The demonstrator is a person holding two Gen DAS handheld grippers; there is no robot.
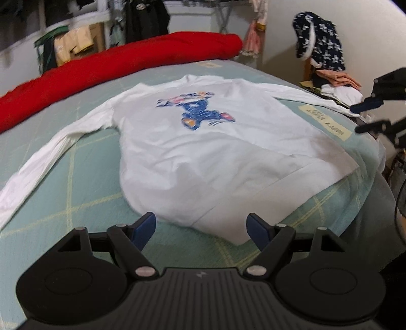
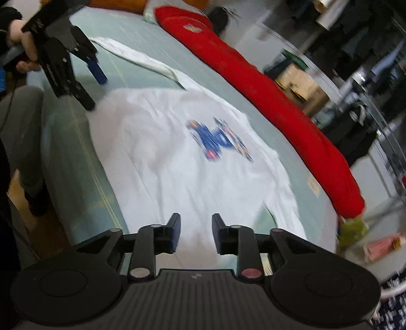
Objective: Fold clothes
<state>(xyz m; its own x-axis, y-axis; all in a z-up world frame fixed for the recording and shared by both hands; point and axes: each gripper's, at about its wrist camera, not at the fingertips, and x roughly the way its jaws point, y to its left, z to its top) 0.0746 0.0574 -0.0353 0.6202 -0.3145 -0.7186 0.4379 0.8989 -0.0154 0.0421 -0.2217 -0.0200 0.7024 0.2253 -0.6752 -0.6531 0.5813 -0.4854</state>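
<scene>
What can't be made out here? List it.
- White shirt: the print is motion-blurred in both views; one sleeve end is cut off by the left wrist view's left edge.
- Bed label: upside-down, too blurred to read.
- Red blanket: its far end leaves the frame.

this is a bedroom in a home — the work surface is a bed with a pale green checked sheet (image 1: pixel 76 182), and a long rolled red blanket (image 1: pixel 127 63) lies along its far edge. behind it dark clothes hang on a rack (image 1: pixel 147 20), and cardboard boxes (image 2: pixel 302 86) stand on the floor. a dark star-patterned garment (image 1: pixel 319 40) sits above a small pile of folded clothes (image 1: pixel 337 86) — everyday household things.
</scene>
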